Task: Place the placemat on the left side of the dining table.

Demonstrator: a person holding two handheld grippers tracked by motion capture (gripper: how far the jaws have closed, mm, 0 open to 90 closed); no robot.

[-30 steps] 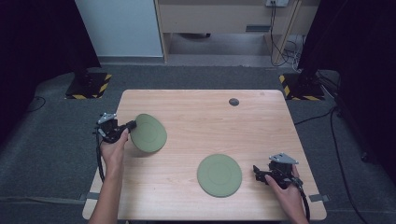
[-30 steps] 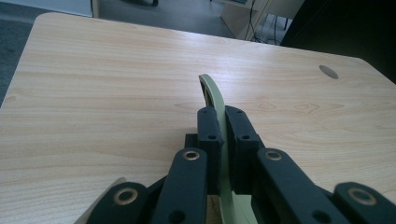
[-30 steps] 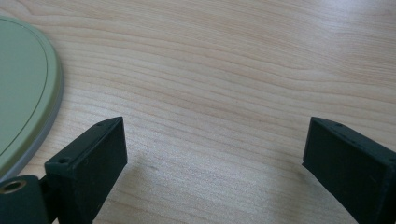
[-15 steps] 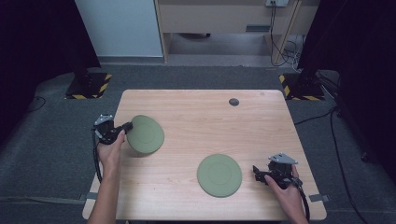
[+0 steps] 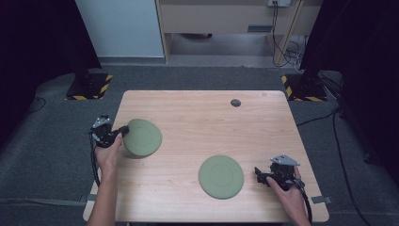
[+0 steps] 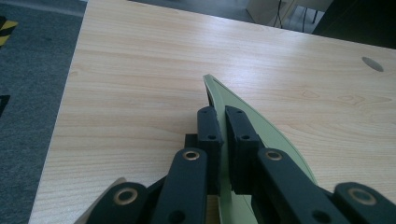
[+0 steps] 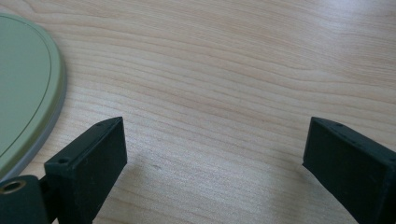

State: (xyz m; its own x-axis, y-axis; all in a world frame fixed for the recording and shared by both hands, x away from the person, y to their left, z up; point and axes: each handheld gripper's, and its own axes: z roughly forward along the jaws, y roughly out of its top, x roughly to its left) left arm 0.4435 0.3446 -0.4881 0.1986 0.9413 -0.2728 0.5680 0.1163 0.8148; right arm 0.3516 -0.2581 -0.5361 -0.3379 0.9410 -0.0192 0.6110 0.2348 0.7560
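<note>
Table (image 5: 188,117) of pale wood carries everything. Left gripper (image 5: 123,132) clamps the rim of a green plate (image 5: 143,137) near the left edge, tilted, its round face turned up and rightward. A second green plate (image 5: 221,176) lies flat beside the right gripper (image 5: 258,173), whose jaws gape, grasping nothing. A small dark disc (image 5: 235,102) sits far back.

Green plate (image 5: 142,138) tilted, lifted at table's left

Bare table (image 5: 188,117) lies open from ten to two o'clock; the flat plate (image 5: 221,176) blocks six o'clock, the lifted plate (image 5: 142,138) nine.
</note>
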